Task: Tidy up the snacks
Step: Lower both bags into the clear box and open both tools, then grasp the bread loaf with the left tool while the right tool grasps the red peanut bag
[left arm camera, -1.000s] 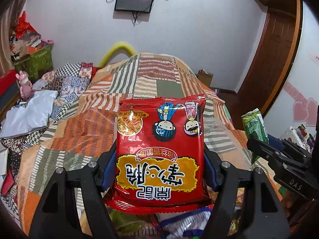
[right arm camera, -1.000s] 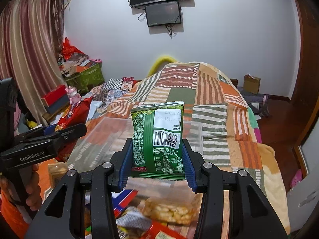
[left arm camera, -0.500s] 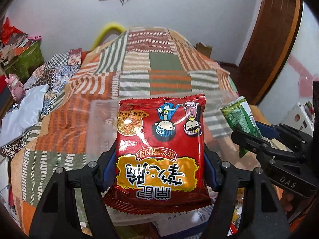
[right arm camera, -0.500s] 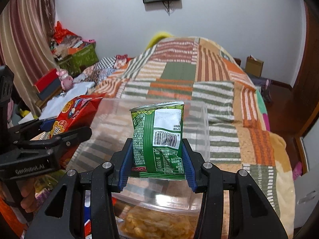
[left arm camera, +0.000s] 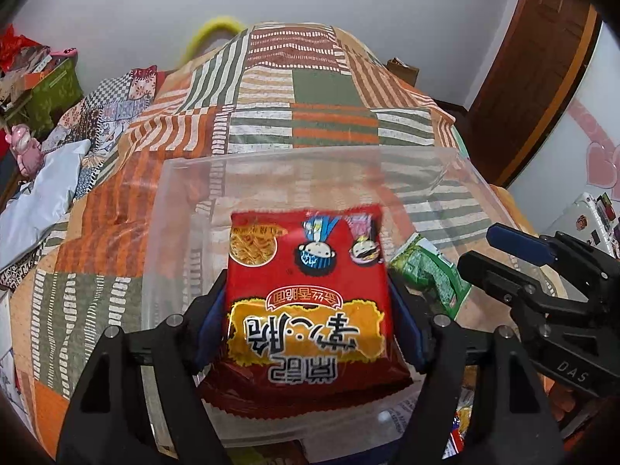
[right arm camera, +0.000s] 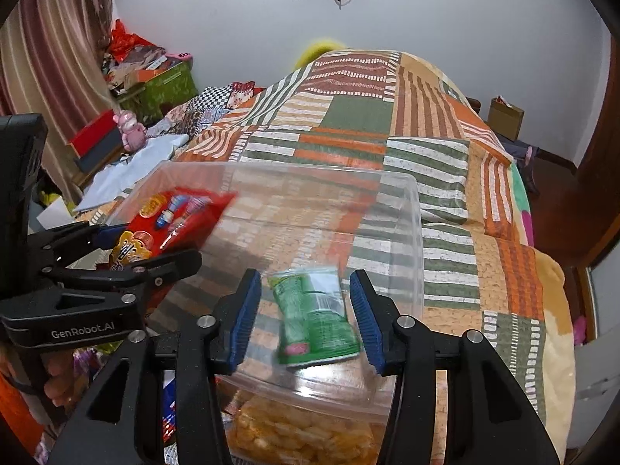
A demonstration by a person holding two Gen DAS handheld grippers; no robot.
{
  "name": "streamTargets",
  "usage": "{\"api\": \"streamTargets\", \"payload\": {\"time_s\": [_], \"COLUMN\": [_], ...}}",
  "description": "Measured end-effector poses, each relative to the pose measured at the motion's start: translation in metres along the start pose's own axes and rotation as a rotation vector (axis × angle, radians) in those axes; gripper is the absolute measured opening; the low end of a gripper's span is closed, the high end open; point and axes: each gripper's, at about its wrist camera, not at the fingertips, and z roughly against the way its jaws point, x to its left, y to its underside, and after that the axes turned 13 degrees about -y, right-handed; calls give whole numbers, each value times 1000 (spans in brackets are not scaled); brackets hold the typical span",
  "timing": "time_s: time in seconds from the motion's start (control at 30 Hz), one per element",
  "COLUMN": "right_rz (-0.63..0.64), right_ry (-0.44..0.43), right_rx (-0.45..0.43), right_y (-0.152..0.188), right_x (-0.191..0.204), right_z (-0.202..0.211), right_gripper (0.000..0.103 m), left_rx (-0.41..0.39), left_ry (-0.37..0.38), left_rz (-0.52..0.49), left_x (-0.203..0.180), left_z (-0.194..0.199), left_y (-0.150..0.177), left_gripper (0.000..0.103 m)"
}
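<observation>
Over the clear bin [right arm camera: 410,209] on the bed, the right gripper [right arm camera: 304,310] stands open around the loose green packet [right arm camera: 314,317], while the left gripper [left arm camera: 306,317] has just been widening around the red packet [left arm camera: 306,290].

1 red snack packet [left arm camera: 308,290], 1 green snack packet [right arm camera: 314,316], 1 clear bin [right arm camera: 416,232], 2 hand-held grippers.

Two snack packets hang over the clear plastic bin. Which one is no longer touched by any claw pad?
The small green packet: it is tilted and blurred between the right claw's parted pads. The red noodle packet sits between the left claw's pads.
</observation>
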Motion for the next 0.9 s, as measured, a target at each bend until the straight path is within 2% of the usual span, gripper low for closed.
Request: {"api": "streamTargets", "payload": {"time_s": [0.1,0.2,0.4,0.6,0.73,0.9], "right_rz": [-2,-5,-6,8,8,6], "right_ry": [0,0,0,13,17,43], "right_rx": [-5,-29,-89,-163,-197,-205], "right_y": [0,1,-1,3,11,25], "right_x": [1,2,8,21,28,35], "right_z": [2,10,33,64,80,89], "right_gripper": [47,58,65,71,79,80], "left_rx": [0,-13,-79,-183,-259,-285], "left_ry": [9,17,34,-11,-79,-115], "left_rz": [7,18,57,75,60,66], "left_x": [1,3,14,28,38,51], "left_z": [4,12,48,92,121,137], "left_y": [2,3,7,20,37,60], "left_gripper": [75,75,76,85,91,96]}}
